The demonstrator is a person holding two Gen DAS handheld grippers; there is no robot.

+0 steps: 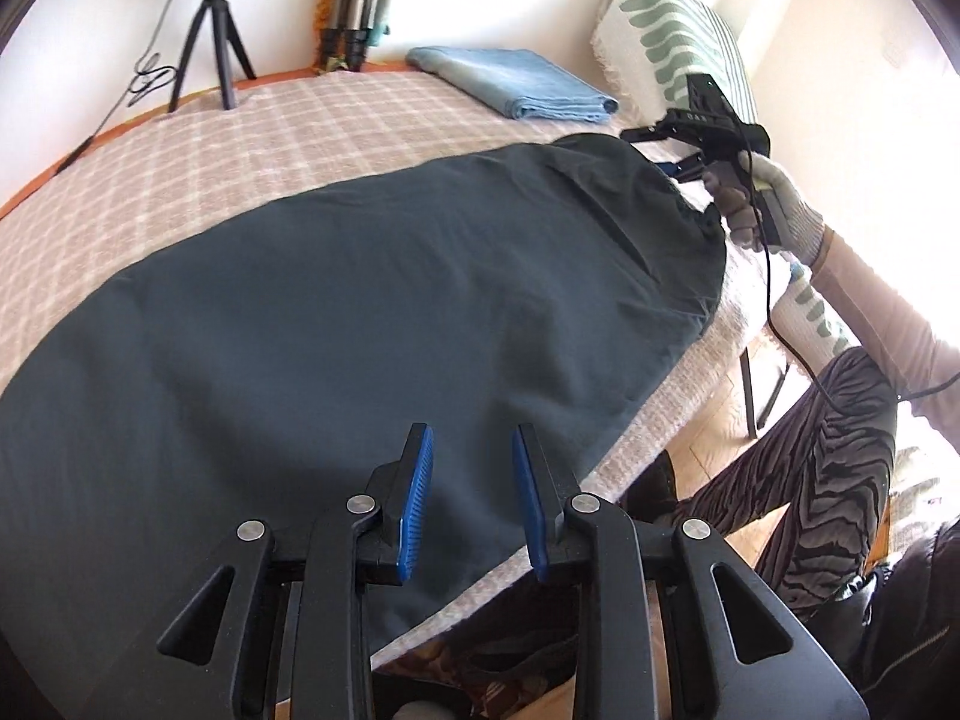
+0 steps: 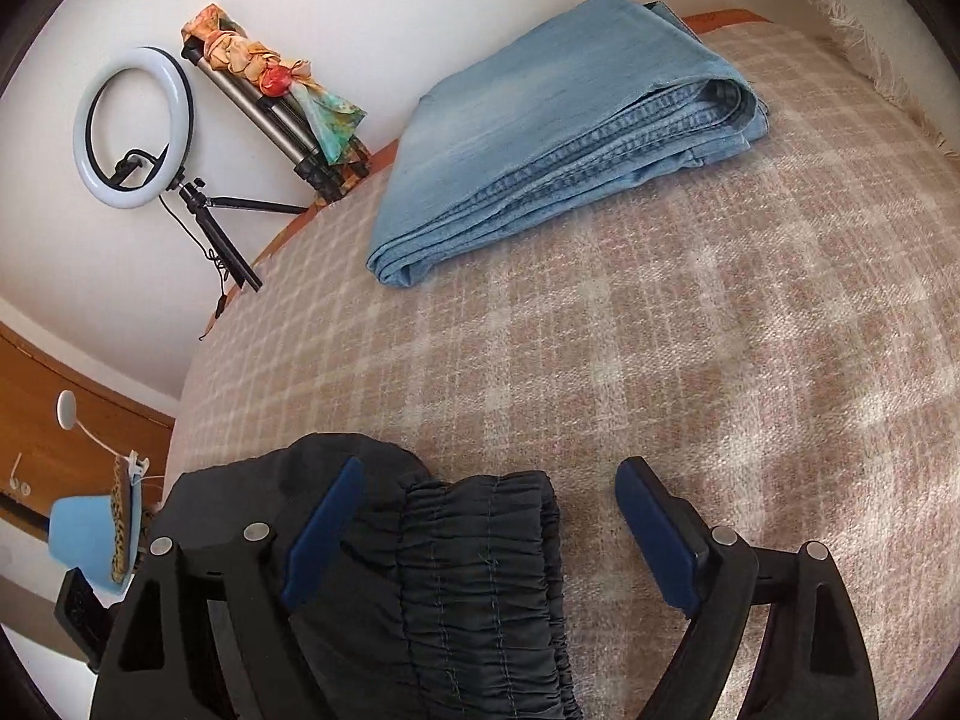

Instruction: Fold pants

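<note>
Dark grey pants (image 1: 336, 312) lie spread flat on a checked pink-beige bed cover (image 1: 252, 138). My left gripper (image 1: 471, 450) is open just above the pants' near end, close to the bed's front edge. In the right wrist view the gathered elastic waistband (image 2: 480, 570) lies between the open fingers of my right gripper (image 2: 489, 492), not clamped. The right gripper also shows in the left wrist view (image 1: 666, 150) at the far waist end, held by a gloved hand.
Folded light-blue jeans (image 2: 558, 138) lie at the back of the bed (image 1: 510, 81). A ring light on a tripod (image 2: 135, 126) and a bundle of tripods (image 2: 282, 114) stand by the wall. A green-patterned pillow (image 1: 672, 42) is at the right. The person's legs (image 1: 804, 468) are beside the bed.
</note>
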